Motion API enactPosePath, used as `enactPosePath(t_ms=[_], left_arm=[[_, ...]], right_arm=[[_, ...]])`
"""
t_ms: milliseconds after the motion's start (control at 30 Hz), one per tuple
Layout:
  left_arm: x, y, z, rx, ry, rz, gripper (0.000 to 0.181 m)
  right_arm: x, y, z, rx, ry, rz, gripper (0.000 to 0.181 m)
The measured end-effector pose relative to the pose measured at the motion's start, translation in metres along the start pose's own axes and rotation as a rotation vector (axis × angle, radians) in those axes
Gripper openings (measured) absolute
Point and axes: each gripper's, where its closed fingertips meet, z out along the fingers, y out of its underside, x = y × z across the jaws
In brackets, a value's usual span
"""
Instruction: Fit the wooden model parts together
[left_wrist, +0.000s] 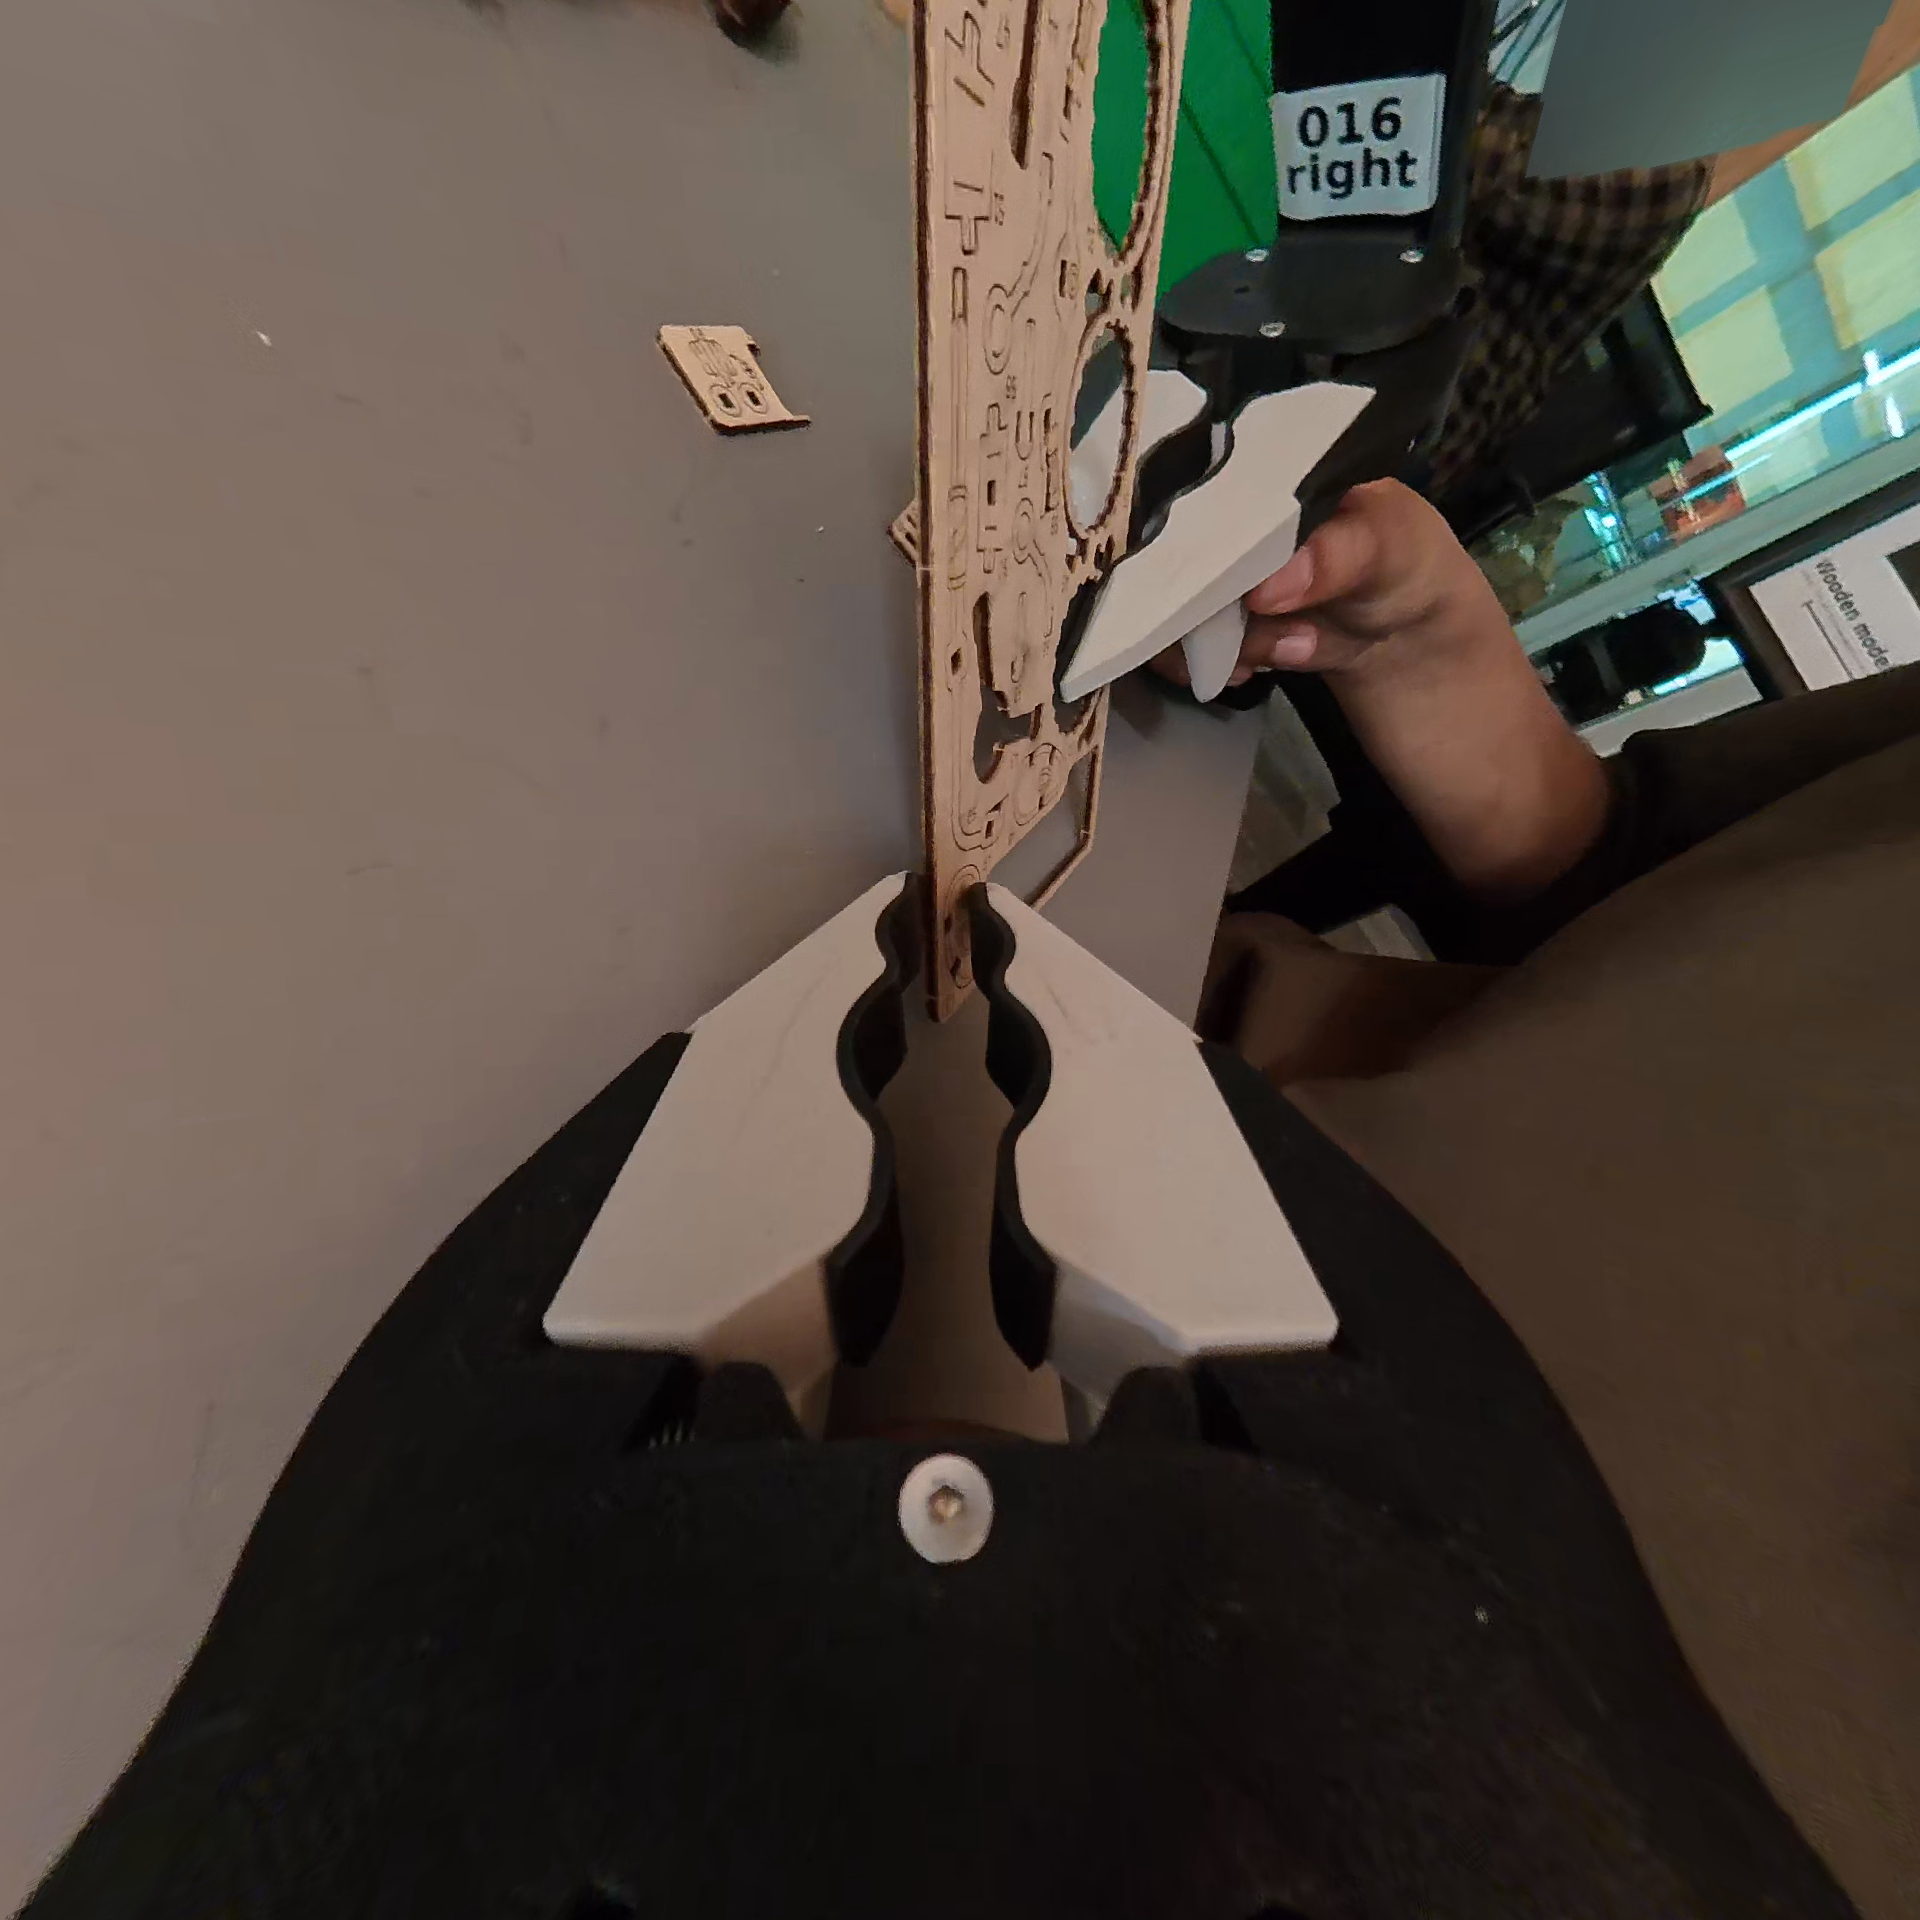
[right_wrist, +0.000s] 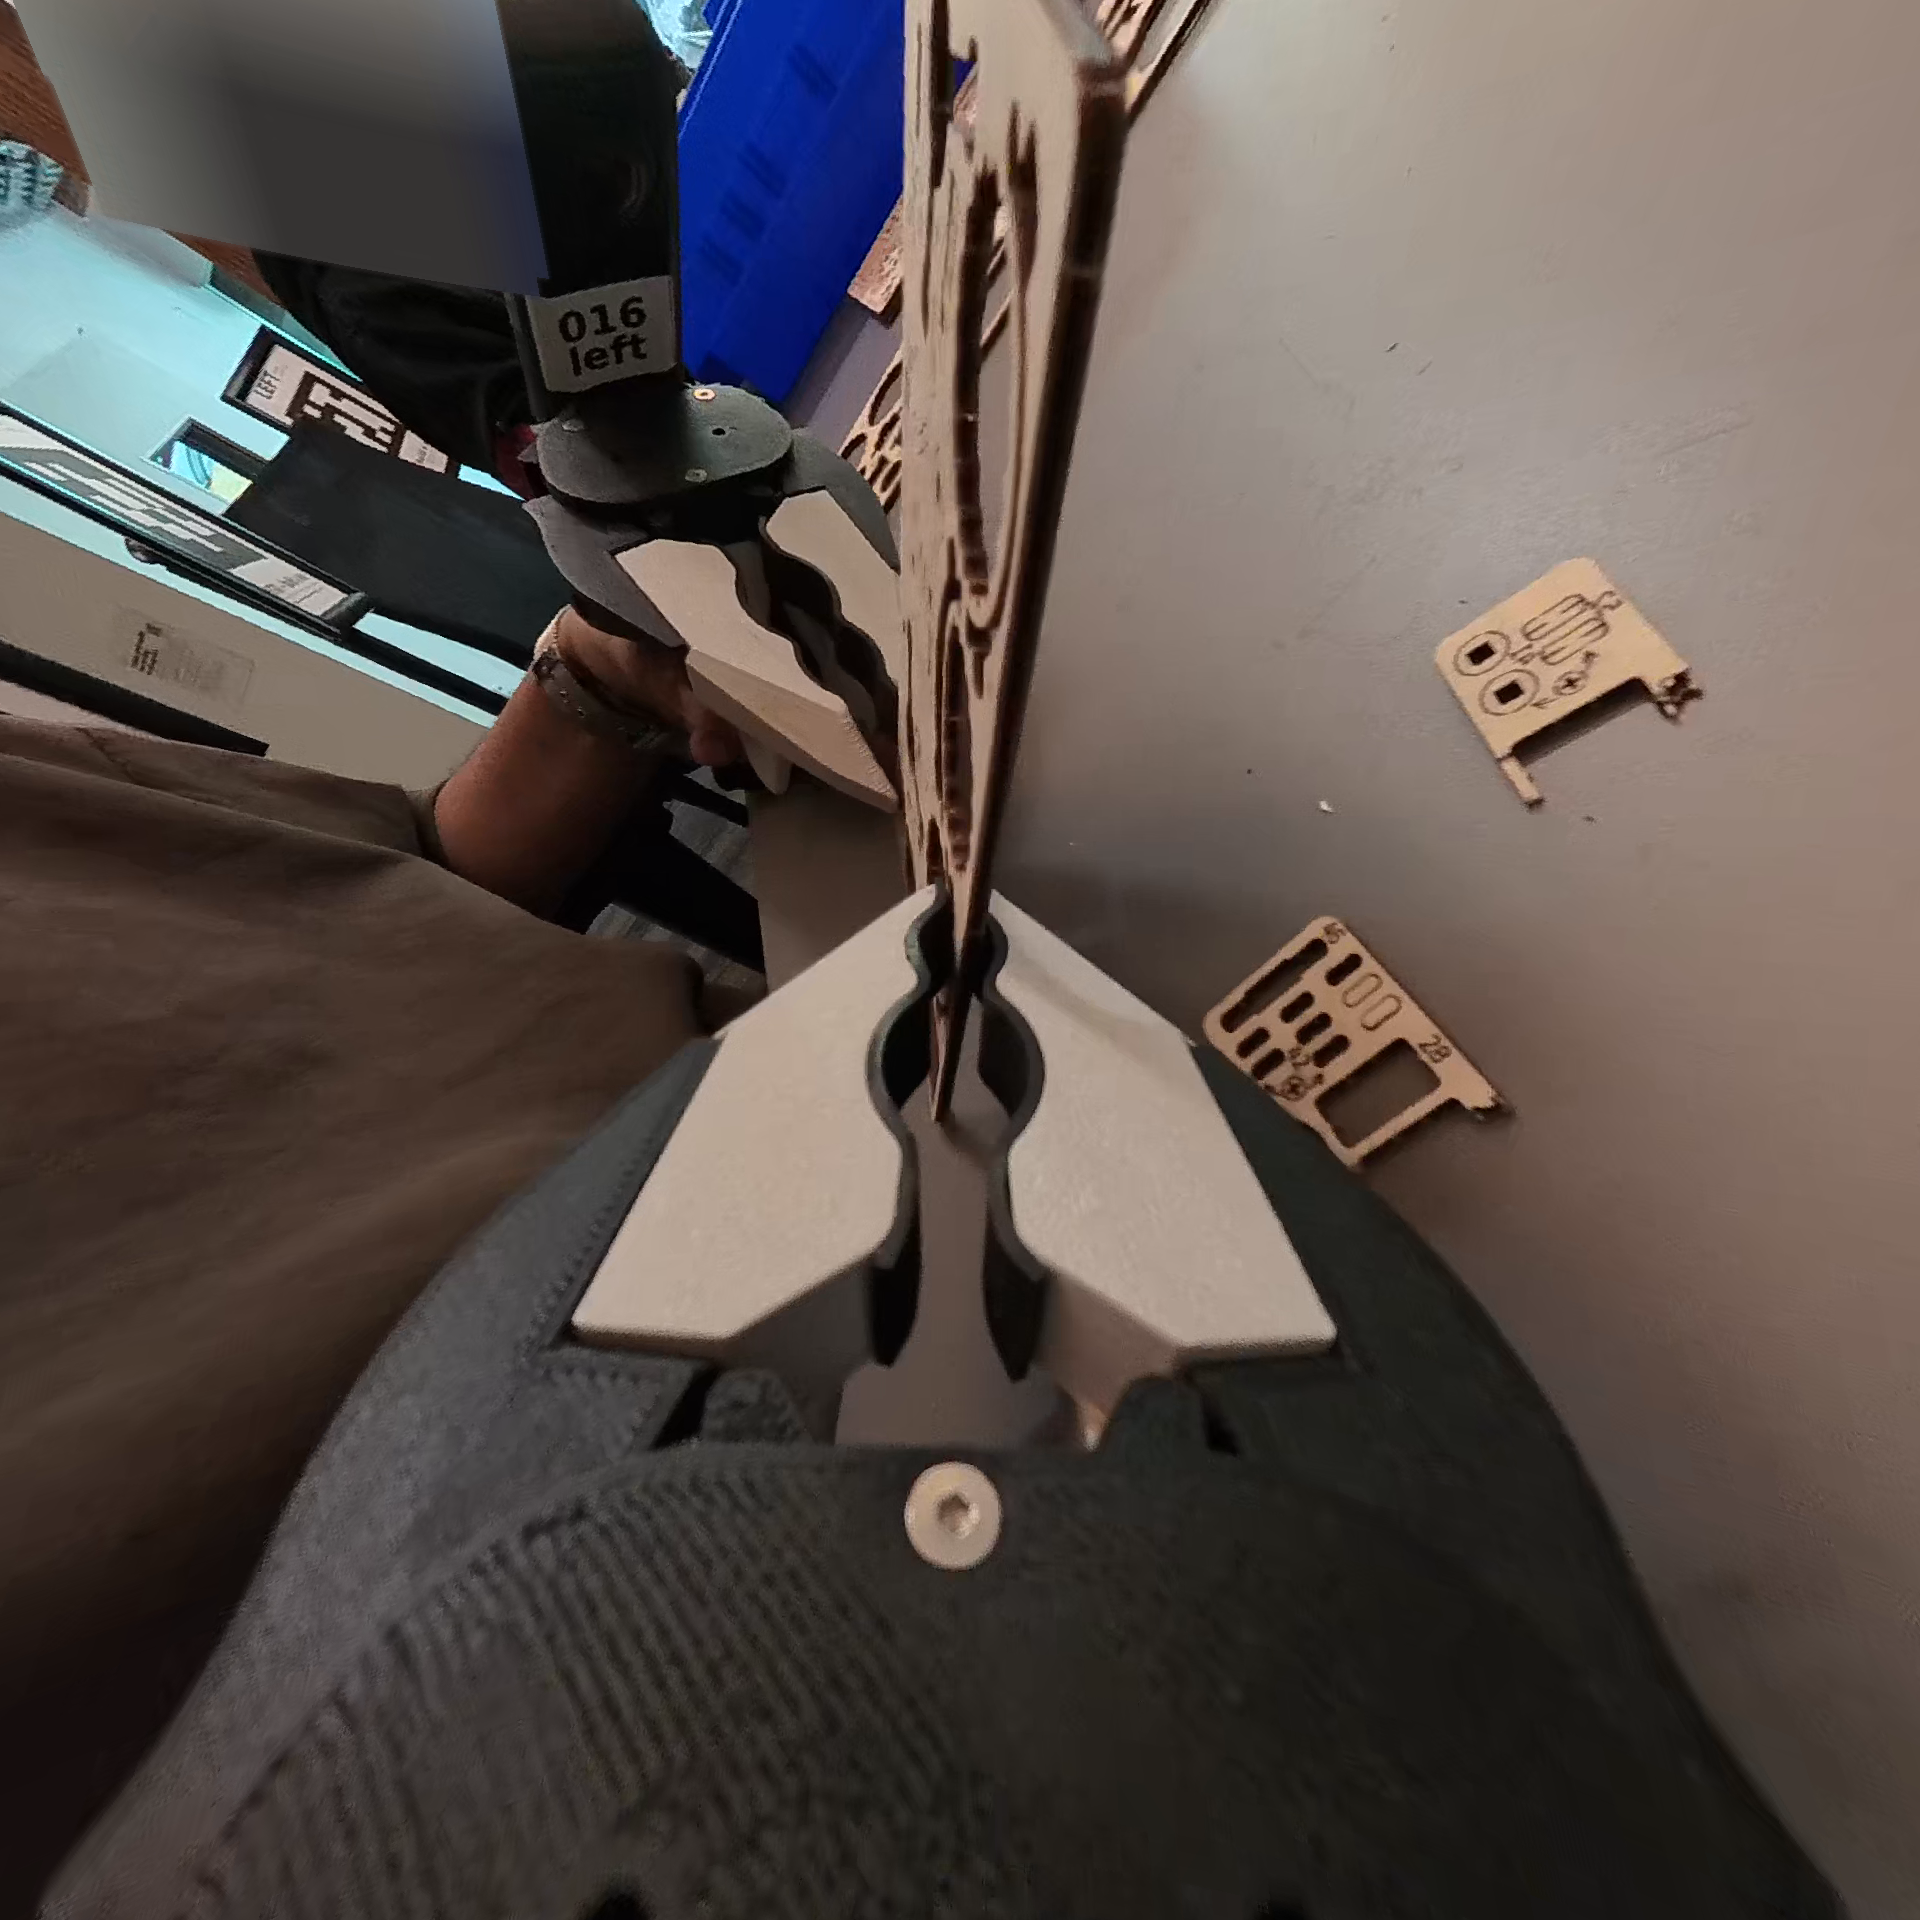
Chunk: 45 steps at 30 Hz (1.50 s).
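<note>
A laser-cut wooden parts sheet (left_wrist: 1023, 468) stands on edge above the grey table, with several cut-out holes and engraved parts. My left gripper (left_wrist: 948, 906) is shut on its near edge. My right gripper (left_wrist: 1086, 623) reaches in from the right with one finger on each face of the sheet. In the right wrist view my right gripper (right_wrist: 966, 923) is shut on the sheet (right_wrist: 987, 499). There my left gripper (right_wrist: 883, 727) clamps the sheet's left edge farther off, one finger hidden behind the wood.
Two loose wooden pieces lie on the grey table (right_wrist: 1558, 312): a tabbed plate (right_wrist: 1558, 675) and a slotted plate (right_wrist: 1351, 1039). A small piece (left_wrist: 732, 379) lies left of the sheet. A blue bin (right_wrist: 779, 187) and more sheets sit at the back. A person's brown-clothed body is close. The left gripper's tips are roughly 6 centimeters from the right gripper's. The slotted plate (right_wrist: 1351, 1039) is about 7 centimeters from my right fingertips.
</note>
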Motion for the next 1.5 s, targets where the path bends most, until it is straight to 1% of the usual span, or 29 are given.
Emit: enactPosePath(t_ms=[267,467,633,667,733,967,1033,1067,1167,1333,1433,1500], left_arm=[[-0.008,-0.002,0.002,0.013,-0.106,0.010,0.006],[-0.011,-0.002,0.004,-0.009,-0.155,0.008,0.007],[-0.013,-0.001,0.005,-0.026,-0.161,-0.006,0.008],[-0.018,-0.001,0.004,-0.032,-0.197,-0.010,0.003],[-0.018,-0.001,0.004,-0.041,-0.204,0.003,0.003],[-0.009,-0.003,0.001,-0.007,-0.081,-0.043,0.002],[-0.006,-0.004,-0.002,0.012,-0.044,-0.060,0.010],[-0.006,-0.005,-0.005,0.023,-0.037,-0.061,0.013],[-0.009,-0.006,-0.009,0.036,-0.044,-0.047,0.013],[-0.011,-0.006,-0.009,0.043,-0.059,-0.037,0.007],[-0.010,-0.007,-0.009,0.053,-0.044,-0.043,0.009],[-0.008,-0.010,-0.010,0.070,-0.030,-0.041,0.014]], right_arm=[[0.007,0.000,0.002,0.003,0.054,0.000,0.000],[0.010,0.000,0.001,0.005,0.061,0.016,0.000],[0.011,0.000,0.002,0.003,0.067,0.014,0.000],[0.010,0.000,0.002,0.000,0.059,0.012,0.000],[0.011,0.000,0.002,0.001,0.067,0.007,0.000],[0.011,0.000,0.002,0.000,0.073,-0.006,0.000],[0.011,-0.002,0.001,0.012,0.067,0.000,0.000],[0.010,-0.003,-0.001,0.021,0.055,0.011,0.000],[0.009,-0.007,-0.004,0.044,0.026,0.039,0.000],[0.006,-0.006,-0.003,0.038,0.009,0.026,0.000],[0.000,-0.009,-0.005,0.058,-0.041,0.046,0.000],[-0.001,-0.012,-0.008,0.078,-0.059,0.063,0.000]])
